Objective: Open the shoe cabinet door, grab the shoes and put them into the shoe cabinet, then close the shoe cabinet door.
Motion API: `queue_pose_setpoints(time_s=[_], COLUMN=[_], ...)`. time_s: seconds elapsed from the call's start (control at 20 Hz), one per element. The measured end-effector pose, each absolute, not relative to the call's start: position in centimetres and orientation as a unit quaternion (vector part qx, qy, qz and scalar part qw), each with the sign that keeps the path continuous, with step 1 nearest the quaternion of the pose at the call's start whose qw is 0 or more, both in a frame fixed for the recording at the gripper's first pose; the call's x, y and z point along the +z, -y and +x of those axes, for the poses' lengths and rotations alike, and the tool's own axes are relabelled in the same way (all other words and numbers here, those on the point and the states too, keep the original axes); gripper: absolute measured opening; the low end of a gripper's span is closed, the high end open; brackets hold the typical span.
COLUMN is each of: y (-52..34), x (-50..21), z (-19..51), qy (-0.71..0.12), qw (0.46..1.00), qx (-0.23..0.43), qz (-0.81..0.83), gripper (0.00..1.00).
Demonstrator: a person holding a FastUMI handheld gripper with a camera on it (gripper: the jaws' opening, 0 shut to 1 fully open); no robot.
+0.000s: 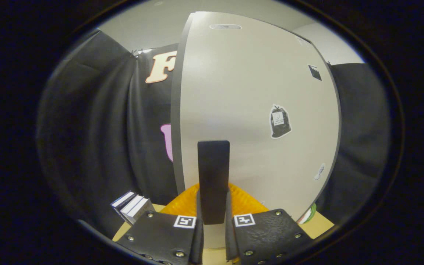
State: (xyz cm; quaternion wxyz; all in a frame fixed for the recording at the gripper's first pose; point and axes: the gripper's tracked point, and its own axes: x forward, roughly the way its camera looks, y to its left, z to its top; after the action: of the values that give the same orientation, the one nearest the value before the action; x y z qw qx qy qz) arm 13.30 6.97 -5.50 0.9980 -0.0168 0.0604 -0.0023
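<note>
The pale shoe cabinet door (pixel 248 92) stands close in front of me. Its dark left edge (pixel 176 121) shows its thickness against the booth wall. A dark upright bar handle (pixel 214 173) sits on the door's lower part. My gripper (pixel 214 208) is shut on this handle, one finger pressed on each side of the bar's lower end. No shoes are visible, and the cabinet's inside is hidden behind the door.
Stickers dot the door, among them a black bag shape (pixel 280 121). Several upright books (pixel 131 207) stand on the wooden surface (pixel 320 225) left of the fingers. A green-striped object (pixel 308 215) peeks out at the door's lower right corner.
</note>
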Motion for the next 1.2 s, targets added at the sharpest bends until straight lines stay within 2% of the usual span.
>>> queue_pose_setpoints(time_s=[0.55,1.2], y=[-3.1,6.6], x=[-5.0,-4.3], z=[5.2,-2.5], qy=[-0.051,-0.045], qw=[0.998,0.995], qx=[0.021,0.087], qz=[-0.011,-0.036], gripper=[0.23,0.23])
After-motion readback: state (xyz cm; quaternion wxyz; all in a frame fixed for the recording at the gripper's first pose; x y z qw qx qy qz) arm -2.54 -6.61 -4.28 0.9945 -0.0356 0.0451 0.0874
